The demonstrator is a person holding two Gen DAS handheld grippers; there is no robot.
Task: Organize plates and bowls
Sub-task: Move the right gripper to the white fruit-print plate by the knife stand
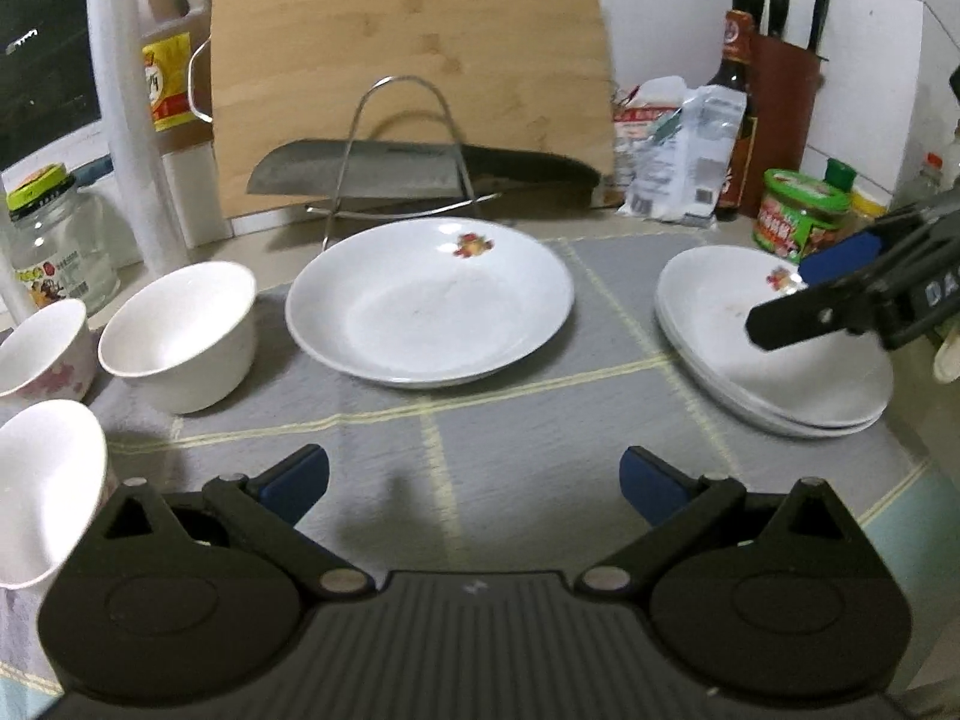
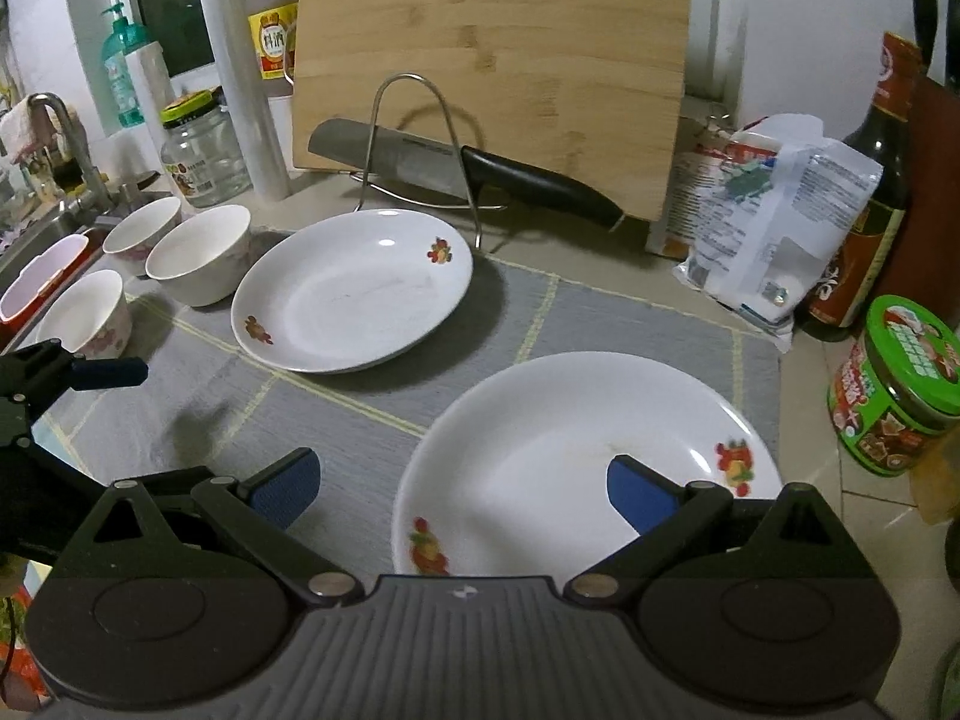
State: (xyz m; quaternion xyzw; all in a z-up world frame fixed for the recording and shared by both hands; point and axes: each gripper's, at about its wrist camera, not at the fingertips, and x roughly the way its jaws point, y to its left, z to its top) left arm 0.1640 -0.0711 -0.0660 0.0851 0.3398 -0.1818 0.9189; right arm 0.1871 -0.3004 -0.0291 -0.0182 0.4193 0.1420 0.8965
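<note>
While both claws gape empty, left claw [image 1: 474, 483], right claw [image 2: 462, 489], sink [image 2: 36, 240] only in right view.

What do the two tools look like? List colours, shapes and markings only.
Both match. The left tool and right tool have black linkage arms with silver pivot pins, blue textured pads on the fingertips, a ribbed dark grey body and rounded black housings. White lettering marks the right tool's side; only part shows. No cables or sleeves are visible.
</note>
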